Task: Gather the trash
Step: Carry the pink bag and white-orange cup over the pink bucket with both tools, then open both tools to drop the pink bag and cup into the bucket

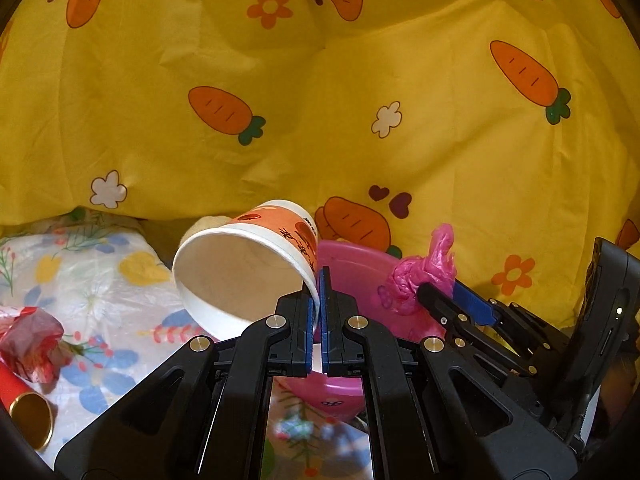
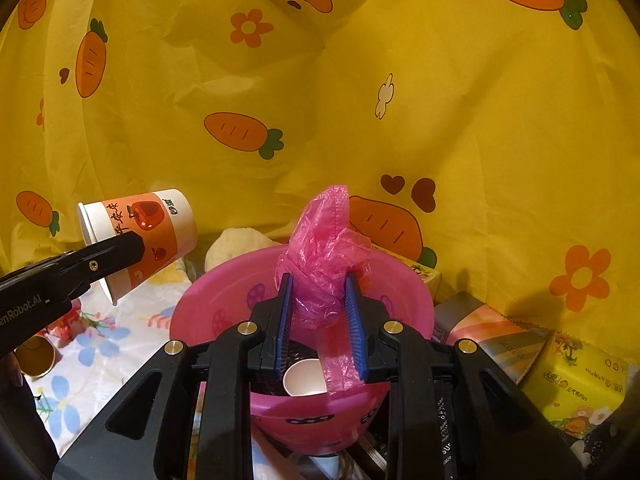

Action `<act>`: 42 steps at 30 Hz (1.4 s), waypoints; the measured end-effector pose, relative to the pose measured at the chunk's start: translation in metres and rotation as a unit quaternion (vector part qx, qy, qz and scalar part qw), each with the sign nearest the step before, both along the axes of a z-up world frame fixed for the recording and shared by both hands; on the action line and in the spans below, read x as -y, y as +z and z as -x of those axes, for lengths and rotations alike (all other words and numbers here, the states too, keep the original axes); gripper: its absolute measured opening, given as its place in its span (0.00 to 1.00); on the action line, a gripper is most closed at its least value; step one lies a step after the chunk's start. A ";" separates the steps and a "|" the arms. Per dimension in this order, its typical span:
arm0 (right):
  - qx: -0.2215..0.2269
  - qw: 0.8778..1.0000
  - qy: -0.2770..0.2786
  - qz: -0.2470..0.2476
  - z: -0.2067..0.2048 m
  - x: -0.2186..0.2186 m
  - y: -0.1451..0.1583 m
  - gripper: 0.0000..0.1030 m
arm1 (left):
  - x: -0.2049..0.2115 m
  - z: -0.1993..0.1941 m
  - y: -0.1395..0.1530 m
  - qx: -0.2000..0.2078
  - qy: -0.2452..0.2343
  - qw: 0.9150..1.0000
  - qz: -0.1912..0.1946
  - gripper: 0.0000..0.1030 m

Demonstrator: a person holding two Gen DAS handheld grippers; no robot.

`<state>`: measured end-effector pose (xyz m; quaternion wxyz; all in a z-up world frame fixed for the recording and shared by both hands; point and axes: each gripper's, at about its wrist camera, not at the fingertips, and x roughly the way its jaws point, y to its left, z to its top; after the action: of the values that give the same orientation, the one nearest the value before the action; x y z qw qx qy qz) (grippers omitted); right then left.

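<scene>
The left gripper (image 1: 320, 300) is pinching the rim wall of an orange-and-white paper cup (image 1: 248, 264), jaws clenched on it, holding the cup tipped with its mouth toward the camera, just left of a pink plastic basin (image 2: 224, 300). The right gripper (image 2: 320, 312) is grasping a crumpled pink plastic bag (image 2: 324, 252) between its blue pads, holding it above the basin. Inside the basin a small white cup (image 2: 302, 378) is lying. Packs of tissues (image 2: 576, 384) are sitting to the right. Beyond, a yellow carrot-print sheet (image 1: 320, 100) is hanging as backdrop.
</scene>
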<state>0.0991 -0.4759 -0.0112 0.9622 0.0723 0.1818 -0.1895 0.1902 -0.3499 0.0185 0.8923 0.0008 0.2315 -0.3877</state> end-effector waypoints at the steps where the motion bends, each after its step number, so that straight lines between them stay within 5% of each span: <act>1: -0.002 1.000 -0.001 0.000 -0.001 0.002 -0.002 0.25 | 0.003 -0.002 -0.003 -0.002 -0.004 1.000 -0.002 0.02; 25: -0.043 0.999 0.007 -0.005 -0.032 0.024 -0.025 0.27 | 0.031 -0.034 -0.037 -0.064 -0.038 0.997 -0.018 0.02; 32: -0.045 0.999 0.009 -0.005 -0.033 0.026 -0.026 0.40 | 0.033 -0.038 -0.041 -0.080 -0.050 0.995 -0.013 0.03; 35: -0.046 0.999 0.007 -0.003 -0.033 0.025 -0.025 0.44 | 0.032 -0.040 -0.041 -0.086 -0.047 0.995 -0.012 0.29; 36: -0.047 0.999 0.005 -0.001 -0.033 0.025 -0.025 0.46 | 0.029 -0.039 -0.041 -0.082 -0.043 0.996 -0.009 0.51; 37: -0.048 0.999 0.004 0.000 -0.033 0.024 -0.026 0.47 | 0.025 -0.038 -0.039 -0.077 -0.036 0.996 -0.004 0.62; 42: -0.048 0.999 -0.004 -0.002 -0.030 0.024 -0.027 0.62 | -0.001 -0.038 -0.029 -0.053 0.028 0.998 0.014 0.88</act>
<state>0.1295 -0.4997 -0.0387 0.9515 0.0652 0.2280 -0.1961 0.2281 -0.3490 -0.0108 0.8892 -0.0386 0.2726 -0.3656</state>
